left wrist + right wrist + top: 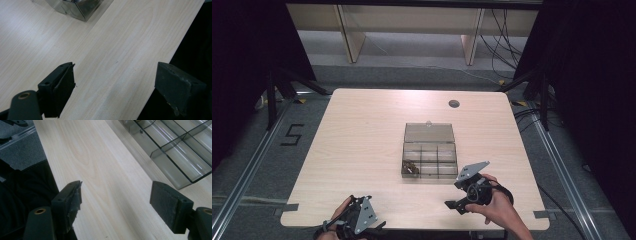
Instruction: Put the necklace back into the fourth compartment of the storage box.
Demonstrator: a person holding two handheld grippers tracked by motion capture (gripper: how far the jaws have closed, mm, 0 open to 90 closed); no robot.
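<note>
While my right gripper (116, 200) stands released with bare table (100, 170) between its jaws, the compartment box (175, 152) lies just ahead to its right. From above, dark pieces (410, 167) sit in one near compartment, lid (429, 133) open behind. My left gripper (115, 87), also released, sees one box corner far ahead.

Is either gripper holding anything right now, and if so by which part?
Nothing is held. Both the left gripper and the right gripper are open over bare table.
</note>
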